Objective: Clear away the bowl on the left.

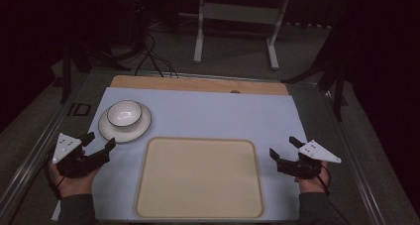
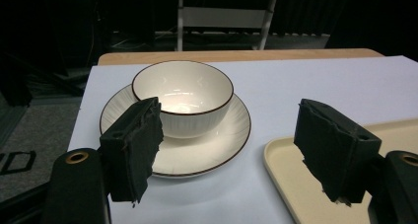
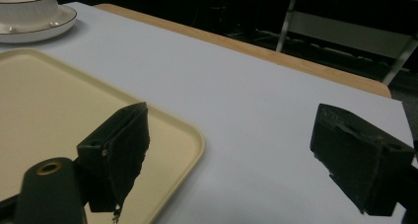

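— Two grippers, and how do yours stand?
— Your left gripper (image 1: 97, 142) is spread wide on nothing; your right gripper (image 1: 284, 147) gapes too, empty.
— Count the dishes.
— One round, glossy white bowl (image 2: 182, 98), dark-rimmed and ribbed, sits on one matching plate (image 2: 207, 152) just ahead of your left gripper. One beige rounded-corner tray (image 1: 199, 178) lies between your hands.

A pale blue mat (image 1: 223, 116) covers the wooden table (image 1: 198, 84) — behind it, a white desk frame (image 1: 237, 17) stands on grey floor.
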A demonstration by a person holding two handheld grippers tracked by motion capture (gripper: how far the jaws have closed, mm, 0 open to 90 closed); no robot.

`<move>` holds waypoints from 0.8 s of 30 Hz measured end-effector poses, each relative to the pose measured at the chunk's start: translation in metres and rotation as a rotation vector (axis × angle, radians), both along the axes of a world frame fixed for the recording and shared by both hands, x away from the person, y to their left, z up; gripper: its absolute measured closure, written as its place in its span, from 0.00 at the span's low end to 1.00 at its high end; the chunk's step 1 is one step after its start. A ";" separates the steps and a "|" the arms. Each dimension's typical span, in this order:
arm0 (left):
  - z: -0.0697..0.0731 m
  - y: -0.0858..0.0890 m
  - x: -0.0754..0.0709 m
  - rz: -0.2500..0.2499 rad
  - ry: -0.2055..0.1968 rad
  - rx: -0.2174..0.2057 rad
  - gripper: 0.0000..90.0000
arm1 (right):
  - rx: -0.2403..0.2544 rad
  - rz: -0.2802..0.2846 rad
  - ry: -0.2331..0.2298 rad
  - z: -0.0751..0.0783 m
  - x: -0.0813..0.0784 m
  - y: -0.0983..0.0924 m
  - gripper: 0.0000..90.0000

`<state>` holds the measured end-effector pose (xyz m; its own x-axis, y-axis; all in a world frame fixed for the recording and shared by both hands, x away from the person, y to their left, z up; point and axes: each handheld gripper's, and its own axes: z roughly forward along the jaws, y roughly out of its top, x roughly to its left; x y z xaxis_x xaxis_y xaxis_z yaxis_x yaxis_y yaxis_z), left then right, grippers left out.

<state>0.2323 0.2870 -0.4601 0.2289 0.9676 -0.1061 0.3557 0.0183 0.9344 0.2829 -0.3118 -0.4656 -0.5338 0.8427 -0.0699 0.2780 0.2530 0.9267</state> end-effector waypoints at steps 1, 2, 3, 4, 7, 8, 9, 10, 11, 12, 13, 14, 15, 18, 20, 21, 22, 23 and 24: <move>0.000 0.000 0.000 0.000 0.000 0.000 0.30 | 0.001 0.003 -0.003 0.000 0.000 0.000 0.16; 0.000 0.000 0.000 0.000 0.002 0.003 0.30 | -0.001 0.005 -0.009 0.000 0.000 0.000 0.16; 0.000 0.000 0.000 0.000 0.002 0.003 0.30 | -0.001 0.005 -0.009 0.000 0.000 0.000 0.16; 0.000 -0.001 0.000 -0.002 -0.001 0.003 0.30 | -0.003 0.008 -0.013 0.001 0.000 0.001 0.16; -0.001 0.000 0.000 -0.001 0.000 0.001 0.30 | -0.005 0.008 -0.019 0.001 -0.001 0.002 0.16; -0.001 0.000 0.000 0.002 0.002 -0.006 0.30 | -0.006 0.009 -0.020 0.001 0.000 0.002 0.16; -0.001 0.000 0.000 0.002 0.002 -0.006 0.30 | -0.007 0.010 -0.019 0.001 0.000 0.002 0.16; -0.002 0.001 0.000 0.003 0.001 -0.010 0.30 | -0.010 0.009 -0.021 0.001 0.000 0.002 0.16; -0.002 0.001 0.000 0.007 -0.002 -0.013 0.30 | -0.011 0.009 -0.021 0.001 0.000 0.003 0.16; -0.002 0.001 0.000 0.008 -0.002 -0.015 0.30 | -0.009 0.010 -0.022 0.001 -0.001 0.002 0.16; -0.002 0.001 0.000 0.008 -0.002 -0.017 0.30 | -0.008 0.010 -0.024 0.001 -0.001 0.002 0.16; -0.002 0.001 0.000 0.008 -0.002 -0.016 0.31 | -0.006 0.010 -0.024 0.001 -0.001 0.002 0.16; -0.002 0.001 0.000 0.008 -0.002 -0.016 0.31 | -0.005 0.010 -0.025 0.001 -0.001 0.002 0.16; -0.002 0.001 0.001 0.004 -0.001 -0.024 0.31 | -0.004 0.011 -0.025 0.001 -0.001 0.002 0.16; -0.002 0.001 0.003 0.008 0.002 -0.026 0.31 | -0.007 0.013 -0.027 0.001 -0.001 0.003 0.16; -0.002 0.002 0.003 0.013 0.004 -0.025 0.32 | -0.007 0.015 -0.027 0.001 -0.001 0.003 0.16; -0.001 0.001 0.003 0.021 0.006 -0.019 0.33 | -0.008 0.015 -0.027 0.001 -0.001 0.003 0.16; -0.001 0.001 0.003 0.026 0.005 -0.020 0.33 | -0.008 0.016 -0.030 0.001 -0.001 0.003 0.16; 0.000 0.001 0.004 0.028 0.005 -0.022 0.33 | -0.007 0.014 -0.029 0.001 -0.001 0.003 0.16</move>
<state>0.2360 0.2881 -0.4604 0.2008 0.9712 -0.1283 0.3598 0.0487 0.9318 0.2816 -0.3088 -0.4647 -0.5436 0.8344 -0.0914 0.2472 0.2632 0.9325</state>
